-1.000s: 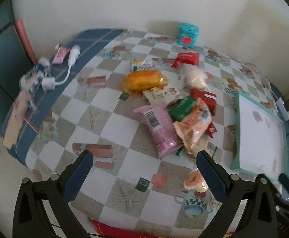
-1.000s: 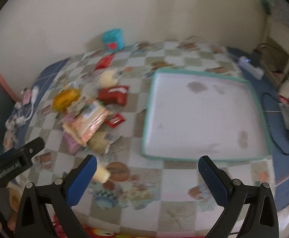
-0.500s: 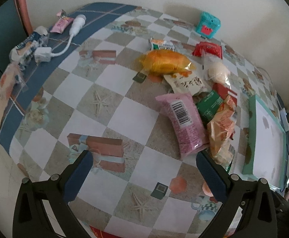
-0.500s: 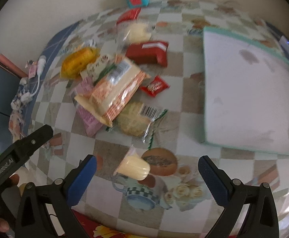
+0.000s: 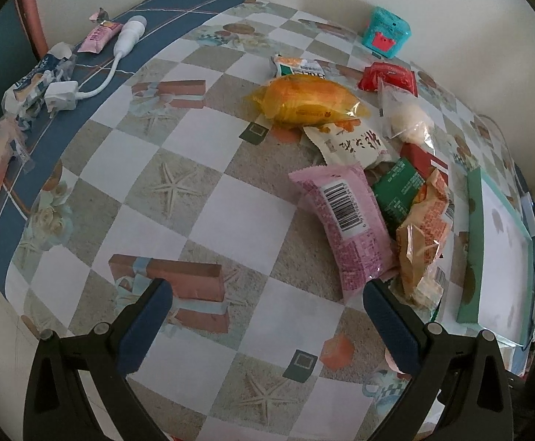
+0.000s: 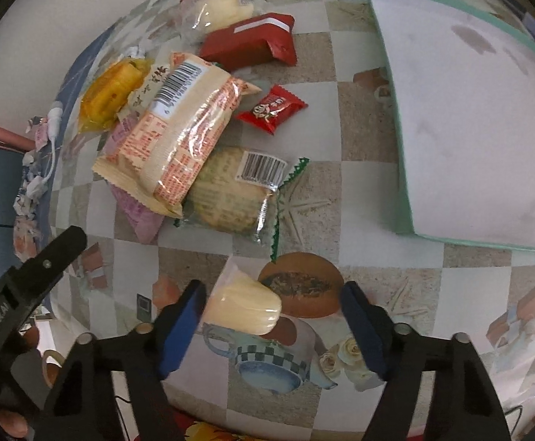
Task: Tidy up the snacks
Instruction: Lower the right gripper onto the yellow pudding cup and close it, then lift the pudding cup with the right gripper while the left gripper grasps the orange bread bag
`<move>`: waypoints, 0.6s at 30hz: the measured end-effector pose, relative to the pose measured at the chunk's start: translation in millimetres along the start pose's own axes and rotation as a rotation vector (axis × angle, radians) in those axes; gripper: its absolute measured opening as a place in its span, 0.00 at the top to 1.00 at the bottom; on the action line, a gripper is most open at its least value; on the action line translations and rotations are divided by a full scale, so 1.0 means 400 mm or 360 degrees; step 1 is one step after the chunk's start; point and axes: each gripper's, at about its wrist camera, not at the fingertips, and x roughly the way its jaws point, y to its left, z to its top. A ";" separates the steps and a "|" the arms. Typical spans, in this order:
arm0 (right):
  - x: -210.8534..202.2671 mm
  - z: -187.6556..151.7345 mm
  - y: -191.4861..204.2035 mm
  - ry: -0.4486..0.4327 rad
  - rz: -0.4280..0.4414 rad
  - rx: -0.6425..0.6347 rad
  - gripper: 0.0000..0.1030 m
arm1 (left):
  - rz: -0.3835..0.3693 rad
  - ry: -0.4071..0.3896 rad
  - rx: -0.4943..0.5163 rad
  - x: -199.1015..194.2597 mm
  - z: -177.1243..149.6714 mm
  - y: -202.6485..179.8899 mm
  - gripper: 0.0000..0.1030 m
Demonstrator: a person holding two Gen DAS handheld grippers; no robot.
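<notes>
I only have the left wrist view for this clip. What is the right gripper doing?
Observer: The right gripper is over a pale yellow wrapped snack; its jaws have just been closing, with the snack between them but not yet pinched.
Operator: What lies under the orange packet at the pile's edge?
Observer: A round biscuit pack with a green zigzag edge.
Operator: Any small items near the tray?
Observer: A small red candy lies between the pile and the teal-rimmed tray.
</notes>
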 end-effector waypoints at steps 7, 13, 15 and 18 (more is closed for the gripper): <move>0.009 0.008 0.012 0.0021 0.0057 -0.0005 0.51 | 0.0005 -0.0001 0.0049 0.000 -0.003 -0.023 0.00; 0.004 0.007 -0.001 0.0030 0.0087 0.0012 0.59 | 0.0008 0.0005 0.0063 -0.004 -0.004 -0.034 0.00; 0.003 0.008 -0.007 0.0026 0.0086 0.0017 0.60 | 0.0006 0.0002 0.0075 -0.008 -0.003 -0.042 0.00; -0.003 0.016 -0.016 -0.0003 0.0086 0.0014 0.61 | 0.0008 -0.0017 0.0112 -0.016 0.002 -0.060 0.00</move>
